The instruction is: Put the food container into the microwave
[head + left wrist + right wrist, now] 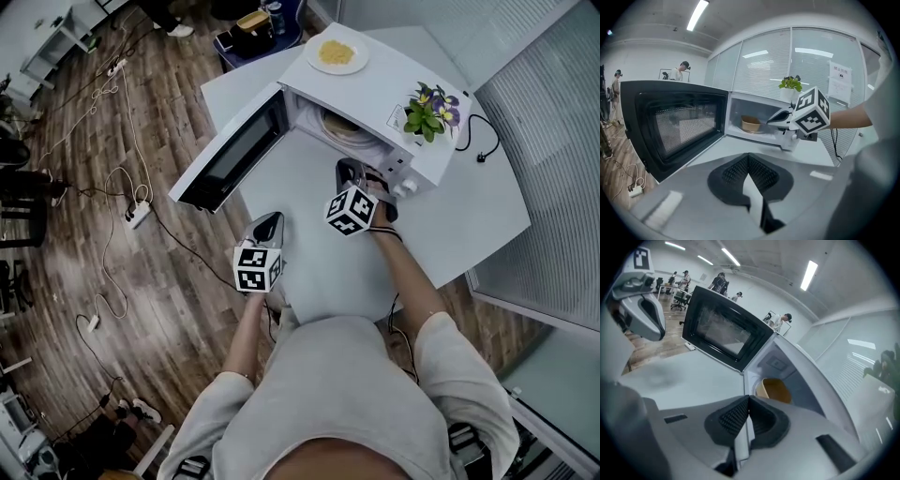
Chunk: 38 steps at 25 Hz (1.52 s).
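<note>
- Two hand-held grippers are seen over a pale table (487, 211), before a white microwave (394, 89) whose door (234, 155) is swung wide open to the left.
- Furthest left, the left gripper (271, 221) is held near the door's free edge, well apart from the cavity. Its jaws are pressed together with nothing between them.
- Further right, the right gripper (347, 169) is held just before the cavity mouth, clearly the nearer of the two. Its jaws are likewise closed on nothing.
- Ahead of the right gripper and slightly to its right, the food container (776, 390), a round tan bowl, is seen standing upright inside the cavity, touched by neither gripper.
- The placing is judged done. The door, lying nearer the left gripper, is judged the next thing to be handled.
</note>
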Each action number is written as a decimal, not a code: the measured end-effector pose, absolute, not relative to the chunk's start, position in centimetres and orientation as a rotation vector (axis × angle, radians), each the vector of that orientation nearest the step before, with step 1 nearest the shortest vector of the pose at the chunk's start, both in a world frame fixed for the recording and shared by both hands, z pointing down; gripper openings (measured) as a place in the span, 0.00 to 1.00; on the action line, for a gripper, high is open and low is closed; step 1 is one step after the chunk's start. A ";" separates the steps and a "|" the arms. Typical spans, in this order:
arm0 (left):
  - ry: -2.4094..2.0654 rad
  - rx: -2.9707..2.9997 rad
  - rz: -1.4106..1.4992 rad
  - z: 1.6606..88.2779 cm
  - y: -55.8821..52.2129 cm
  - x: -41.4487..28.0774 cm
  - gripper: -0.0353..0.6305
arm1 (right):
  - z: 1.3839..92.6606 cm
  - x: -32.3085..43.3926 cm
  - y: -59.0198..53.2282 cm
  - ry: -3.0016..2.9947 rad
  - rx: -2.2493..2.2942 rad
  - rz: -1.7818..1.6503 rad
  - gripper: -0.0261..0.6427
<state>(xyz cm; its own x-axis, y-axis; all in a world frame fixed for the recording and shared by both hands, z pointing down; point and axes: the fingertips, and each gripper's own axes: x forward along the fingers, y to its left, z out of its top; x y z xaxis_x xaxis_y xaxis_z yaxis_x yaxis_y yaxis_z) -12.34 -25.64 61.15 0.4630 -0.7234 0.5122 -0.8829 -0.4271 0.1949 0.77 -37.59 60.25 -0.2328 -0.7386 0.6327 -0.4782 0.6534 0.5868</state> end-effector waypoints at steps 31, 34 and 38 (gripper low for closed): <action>-1.291 2.370 0.540 59.2 -24.4 -9.0 0.07 | 55.2 7.6 -25.8 -2.274 1.343 0.129 0.06; -1.285 2.370 0.535 59.2 -24.1 -8.7 0.07 | 55.2 8.7 -24.7 -2.265 1.371 0.154 0.06; -1.285 2.365 0.537 59.4 -23.7 -8.8 0.07 | 55.6 9.7 -23.6 -2.265 1.396 0.186 0.06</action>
